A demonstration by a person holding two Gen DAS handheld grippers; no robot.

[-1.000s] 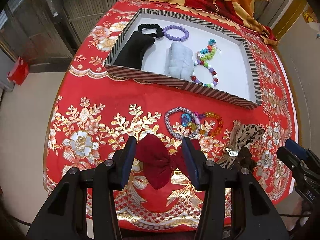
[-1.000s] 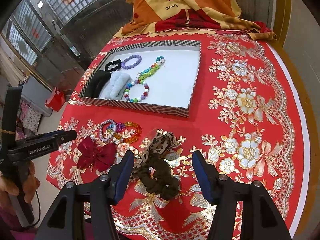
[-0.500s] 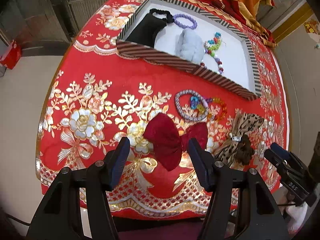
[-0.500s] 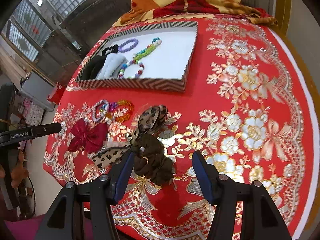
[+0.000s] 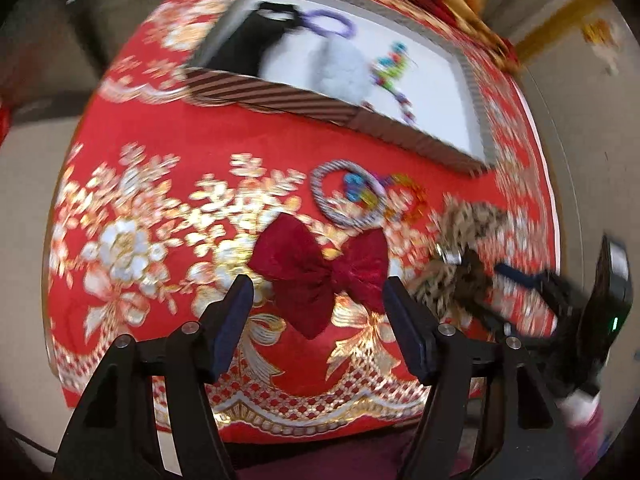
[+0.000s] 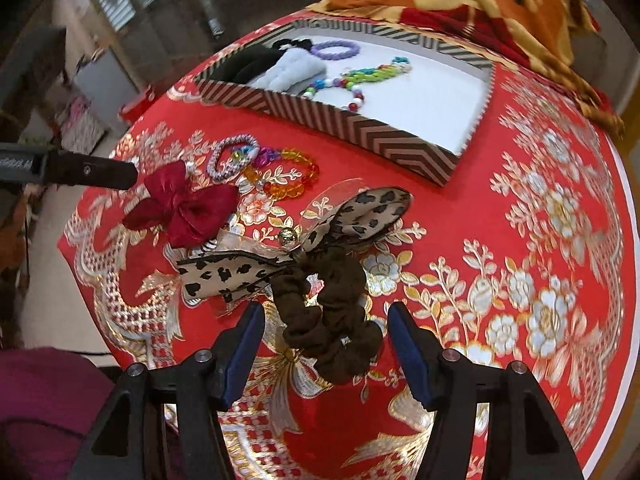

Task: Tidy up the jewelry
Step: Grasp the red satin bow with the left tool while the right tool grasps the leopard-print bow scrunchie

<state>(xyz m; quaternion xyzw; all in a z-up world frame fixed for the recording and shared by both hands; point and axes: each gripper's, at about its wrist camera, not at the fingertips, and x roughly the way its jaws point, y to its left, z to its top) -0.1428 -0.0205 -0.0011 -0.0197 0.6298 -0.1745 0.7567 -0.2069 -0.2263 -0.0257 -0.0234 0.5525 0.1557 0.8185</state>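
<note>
A dark red bow [image 5: 316, 276] lies on the red cloth, just beyond the fingertips of my left gripper [image 5: 318, 296]. Its jaws are opening and the pads are clear of the bow. A brown scrunchie [image 6: 332, 308] with a leopard-print ribbon [image 6: 368, 212] lies between the fingers of my right gripper [image 6: 326, 314]. Those jaws are opening slightly and the pads do not touch it. A silver bracelet [image 5: 320, 200] and a coloured bead bracelet [image 6: 288, 176] lie in front of the striped tray [image 6: 360, 128]. The tray holds scrunchies and bead bracelets.
An orange patterned blanket [image 6: 480, 0] is bunched behind the tray. The tablecloth's front edge [image 5: 320, 420] runs just under both grippers. Magenta clothing of a person [image 6: 40, 400] shows at the lower left. A left gripper finger [image 6: 100, 172] reaches in beside the red bow.
The left jaws have spread and let go of the red bow, which now lies on the cloth. The right gripper has sunk and rolled, closing in over the brown scrunchie.
</note>
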